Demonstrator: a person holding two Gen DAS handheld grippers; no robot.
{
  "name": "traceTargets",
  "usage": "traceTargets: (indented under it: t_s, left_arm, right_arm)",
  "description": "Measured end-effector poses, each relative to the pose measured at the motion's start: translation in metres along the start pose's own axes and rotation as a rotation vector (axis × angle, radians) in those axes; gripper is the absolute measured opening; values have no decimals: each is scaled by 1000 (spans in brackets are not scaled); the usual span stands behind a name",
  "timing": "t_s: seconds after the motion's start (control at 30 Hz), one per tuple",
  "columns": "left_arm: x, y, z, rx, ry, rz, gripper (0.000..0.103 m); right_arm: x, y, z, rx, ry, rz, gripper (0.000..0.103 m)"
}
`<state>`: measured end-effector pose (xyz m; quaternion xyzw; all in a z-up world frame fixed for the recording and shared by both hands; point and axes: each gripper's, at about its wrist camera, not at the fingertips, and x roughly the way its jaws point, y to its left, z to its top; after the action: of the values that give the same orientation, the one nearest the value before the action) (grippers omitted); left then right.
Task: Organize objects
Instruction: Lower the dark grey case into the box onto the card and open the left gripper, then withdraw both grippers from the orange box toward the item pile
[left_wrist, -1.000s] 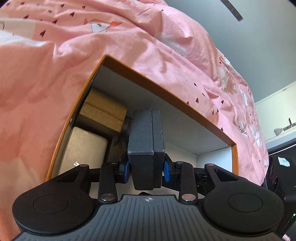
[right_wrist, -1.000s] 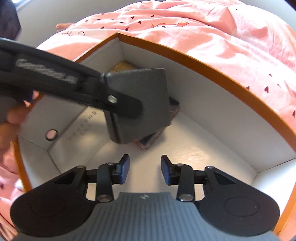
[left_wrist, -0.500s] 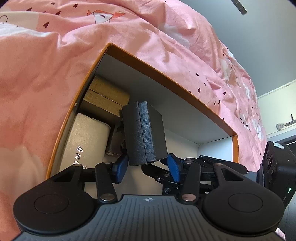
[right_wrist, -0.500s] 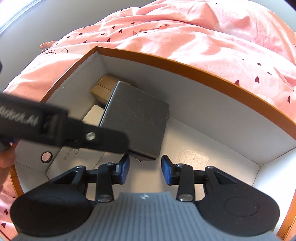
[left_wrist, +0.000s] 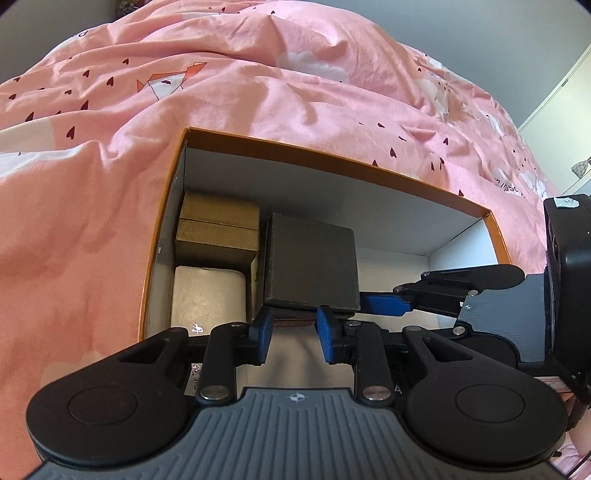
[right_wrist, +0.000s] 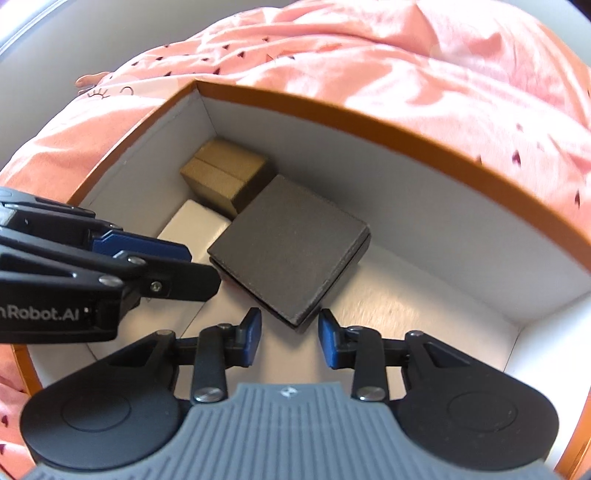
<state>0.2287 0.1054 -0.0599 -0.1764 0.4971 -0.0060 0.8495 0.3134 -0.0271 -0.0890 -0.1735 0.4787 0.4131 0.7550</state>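
- A second ago the left gripper (left_wrist: 291, 334) clamped the dark grey box (left_wrist: 310, 271) upright on its edge; the box has since tipped over and lies flat inside the orange-rimmed carton (left_wrist: 332, 157), free of the pads.
- The left jaws have just been closing, yet they stand apart with nothing between them, just short of the box's near edge.
- The right gripper (right_wrist: 286, 338) has drawn closer to the box; its jaws have also just been narrowing, and they are parted and empty, one fingertip on each side of the box's near corner, without contact as far as can be seen.
- The dark grey box rests on something flat and reddish-brown (left_wrist: 291, 322), only a sliver of which shows beneath it.
- To its left, a tan box (left_wrist: 218, 230) fills the far corner of the carton, with a pale silvery box (left_wrist: 208, 293) in front of it; both sit close against the carton's left wall.
- The right half of the carton's white floor (right_wrist: 399, 306) is bare, leaving room there.
- The carton sits on a pink bedcover (left_wrist: 92, 192) printed with small dark hearts; a grey wall (left_wrist: 498, 40) rises beyond it.
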Motion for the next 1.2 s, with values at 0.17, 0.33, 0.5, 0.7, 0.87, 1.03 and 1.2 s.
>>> traceTargets:
  t_s: [0.17,0.33,0.5,0.7,0.87,1.03,1.2]
  left_arm:
    - [-10,1,-1,0,-5,-3,31]
    - [-15,1,-5,-2,-14,-12,31]
    - [-22,-4,-9,21,-31,-16,31]
    - [-44,-13,-15,47,-78,-38,31]
    - [-69,-30,-33,90,-123,-61,31]
    - [-88,-48,-64,115,-176,-94,31]
    - [-98,-56,-95,143,-152,-109,31]
  right_arm:
    - [-2,7,8,-133,-41,-56,31]
    - [-4,5,8,-149,-27,-63,29]
    - [-14,-2,3,-139,-21,-59,32]
    - [-29,-4,-2,-101,-5,-62,38]
    - [-48,11,-3,-39,-54,-66,38]
    - [-102,20,-36,31,-152,-69,38]
    - [-143,34,-81,127,-229,-55,38]
